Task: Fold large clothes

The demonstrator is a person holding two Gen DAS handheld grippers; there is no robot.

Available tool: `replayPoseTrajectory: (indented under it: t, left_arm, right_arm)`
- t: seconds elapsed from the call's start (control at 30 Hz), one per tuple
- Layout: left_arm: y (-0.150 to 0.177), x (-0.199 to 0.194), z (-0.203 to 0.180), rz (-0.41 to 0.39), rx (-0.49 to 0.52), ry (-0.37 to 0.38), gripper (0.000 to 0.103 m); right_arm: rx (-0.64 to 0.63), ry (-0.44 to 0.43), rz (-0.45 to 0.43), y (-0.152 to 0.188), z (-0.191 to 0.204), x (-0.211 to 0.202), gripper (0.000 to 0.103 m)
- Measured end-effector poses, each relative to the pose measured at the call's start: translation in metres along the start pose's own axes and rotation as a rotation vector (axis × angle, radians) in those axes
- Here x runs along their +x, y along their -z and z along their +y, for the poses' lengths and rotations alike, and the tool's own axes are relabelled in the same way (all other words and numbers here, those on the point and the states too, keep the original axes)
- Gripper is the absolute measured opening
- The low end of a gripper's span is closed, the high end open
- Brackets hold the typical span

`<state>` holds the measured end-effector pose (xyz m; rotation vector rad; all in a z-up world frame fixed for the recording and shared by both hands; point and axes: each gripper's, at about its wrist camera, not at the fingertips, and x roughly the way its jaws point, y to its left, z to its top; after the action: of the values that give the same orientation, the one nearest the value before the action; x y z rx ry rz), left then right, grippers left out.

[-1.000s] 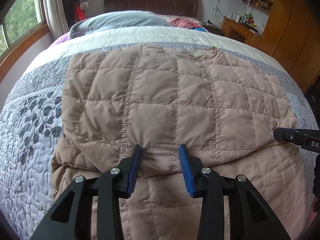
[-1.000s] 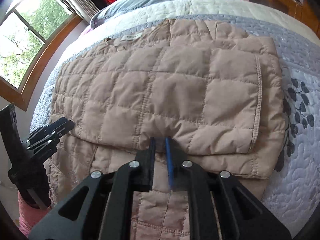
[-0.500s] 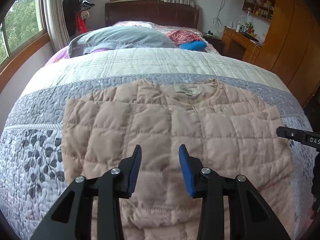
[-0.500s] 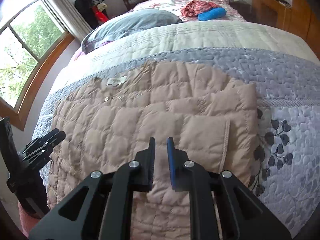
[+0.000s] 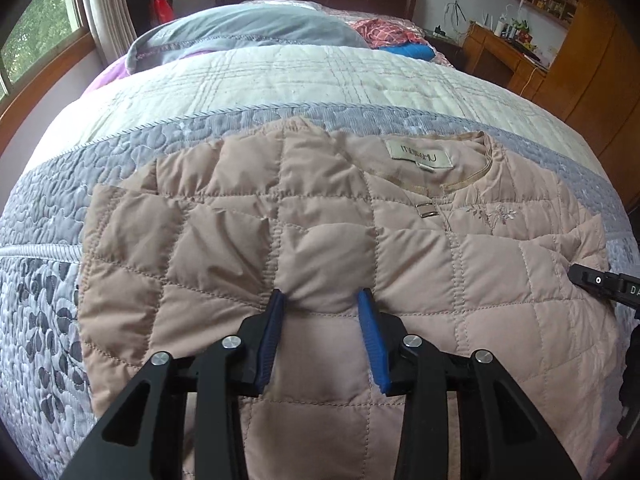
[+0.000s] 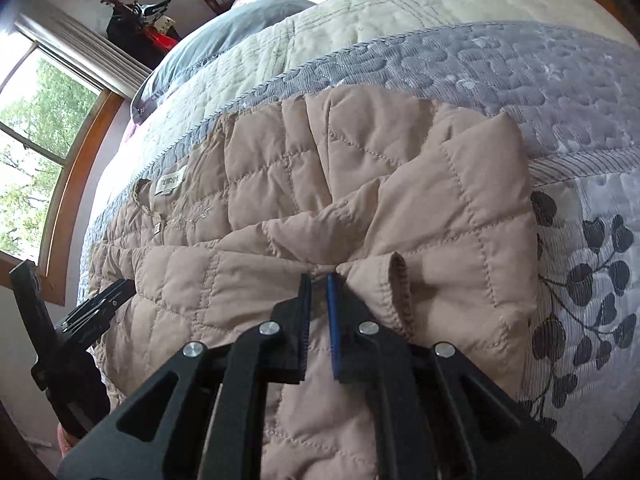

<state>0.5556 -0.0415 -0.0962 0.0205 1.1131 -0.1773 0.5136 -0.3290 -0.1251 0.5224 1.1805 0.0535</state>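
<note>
A beige quilted jacket (image 5: 224, 240) lies on the bed's grey and cream quilt (image 5: 280, 80), its collar and label (image 5: 420, 154) at the far side. My left gripper (image 5: 320, 300) is shut on a puckered fold of the jacket, which bulges between the blue pads. In the right wrist view the right gripper (image 6: 319, 280) is shut on a gathered edge of the jacket (image 6: 440, 208), with creases spreading from the tips. Each gripper shows in the other's view: the right gripper (image 5: 600, 284) at the right edge, the left gripper (image 6: 96, 308) at the left.
A grey-blue pillow (image 5: 248, 28) and red and blue clothes (image 5: 396, 38) lie at the head of the bed by the dark headboard. A wooden desk (image 5: 500, 56) and wardrobe stand to the right. A window (image 6: 32, 152) and a coat rack (image 6: 140, 20) are on the left.
Both grippers have carried the jacket's lower edge away from me toward the collar. The folded-over layer now reaches close to the label, which was far off before.
</note>
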Motion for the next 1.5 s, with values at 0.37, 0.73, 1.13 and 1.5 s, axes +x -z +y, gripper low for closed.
replayPoseTrajectory:
  t: [0.37, 0.73, 1.13, 1.5]
  left_arm:
    - [0.161, -0.150, 0.078, -0.103, 0.022, 0.108, 0.076]
    - [0.345, -0.180, 0.140, -0.045, -0.144, 0.094, 0.077]
    - [0.364, -0.168, 0.115, -0.074, -0.120, 0.115, 0.042]
    - [0.394, -0.239, 0.115, -0.177, -0.104, 0.214, 0.014]
  right_arm:
    - [-0.293, -0.113, -0.069, 0.177, -0.002, -0.140, 0.057]
    - [-0.227, -0.120, -0.034, 0.336, -0.066, -0.169, 0.074]
    - [-0.310, -0.084, -0.047, 0.366, -0.058, -0.155, 0.022]
    - [-0.314, -0.202, -0.128, 0.382, -0.066, -0.208, 0.009]
